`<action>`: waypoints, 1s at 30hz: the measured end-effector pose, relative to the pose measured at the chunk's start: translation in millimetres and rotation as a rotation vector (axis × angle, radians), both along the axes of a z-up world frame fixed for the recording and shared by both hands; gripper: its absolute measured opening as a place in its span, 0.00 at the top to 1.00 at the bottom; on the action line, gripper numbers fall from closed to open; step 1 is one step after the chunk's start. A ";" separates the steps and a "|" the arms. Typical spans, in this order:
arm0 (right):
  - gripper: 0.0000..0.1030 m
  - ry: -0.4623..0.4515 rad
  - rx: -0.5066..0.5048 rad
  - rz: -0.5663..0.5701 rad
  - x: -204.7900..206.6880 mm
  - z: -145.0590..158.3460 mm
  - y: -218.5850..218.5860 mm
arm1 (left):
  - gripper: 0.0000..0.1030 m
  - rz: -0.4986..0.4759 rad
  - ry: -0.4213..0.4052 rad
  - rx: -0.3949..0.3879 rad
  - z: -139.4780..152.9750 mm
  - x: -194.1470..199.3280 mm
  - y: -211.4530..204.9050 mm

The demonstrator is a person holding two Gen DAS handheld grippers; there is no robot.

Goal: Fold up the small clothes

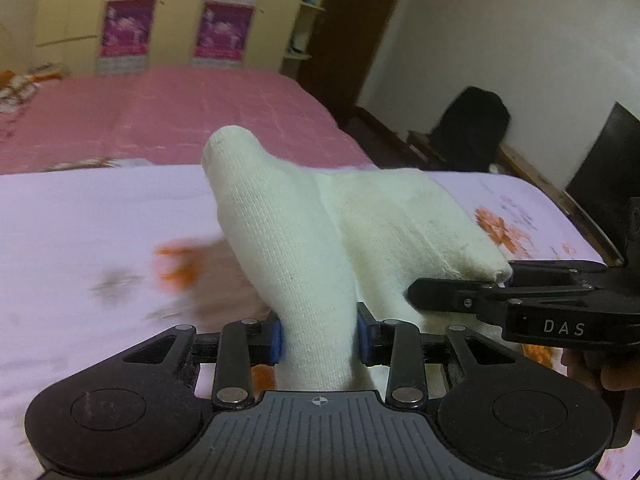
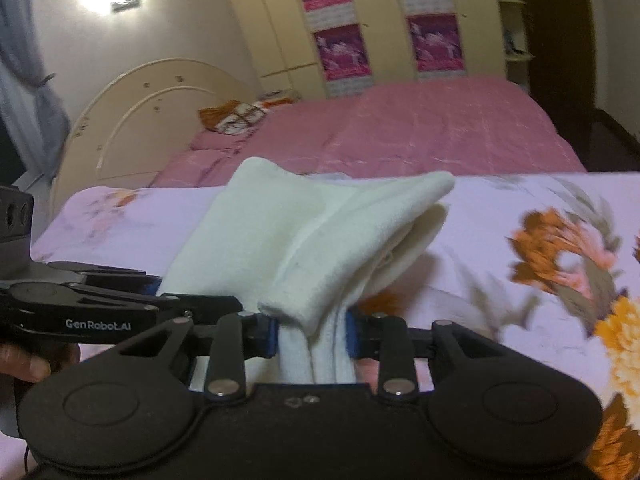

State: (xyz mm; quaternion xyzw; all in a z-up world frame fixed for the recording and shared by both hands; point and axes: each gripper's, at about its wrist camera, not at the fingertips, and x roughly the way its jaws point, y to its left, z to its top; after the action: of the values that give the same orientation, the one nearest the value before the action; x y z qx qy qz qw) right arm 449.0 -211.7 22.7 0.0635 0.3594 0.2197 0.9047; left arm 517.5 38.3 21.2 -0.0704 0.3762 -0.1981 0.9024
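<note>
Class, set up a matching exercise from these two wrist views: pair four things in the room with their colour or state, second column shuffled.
Column one:
1. white sock
2. far bed cover
3. floral sheet
4. headboard

Column two:
A. cream, arched
B. plain pink
C. clamped at both ends, lifted off the sheet
D. pale lilac with orange flowers

Pairs: 1-C, 2-B, 3-D, 4-A. The left gripper and the right gripper each pinch one end of the sock.
</note>
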 end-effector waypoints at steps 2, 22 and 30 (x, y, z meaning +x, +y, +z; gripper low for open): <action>0.71 -0.011 0.009 0.032 -5.6 4.9 25.1 | 0.66 0.034 -0.006 0.009 4.2 -14.5 28.0; 0.64 0.170 0.028 0.195 -36.8 -63.8 193.0 | 0.29 0.375 0.111 -0.002 -85.4 -114.0 195.2; 0.73 0.144 0.167 0.106 -32.7 -41.4 148.4 | 0.32 0.468 -0.101 0.096 -46.4 -144.1 193.2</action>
State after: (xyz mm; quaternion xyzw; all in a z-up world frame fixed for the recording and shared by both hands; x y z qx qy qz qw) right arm 416.2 -63.3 -18.7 0.1353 0.4065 0.2911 0.8554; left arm 373.4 231.5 -25.2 -0.1025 0.3130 0.0315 0.9437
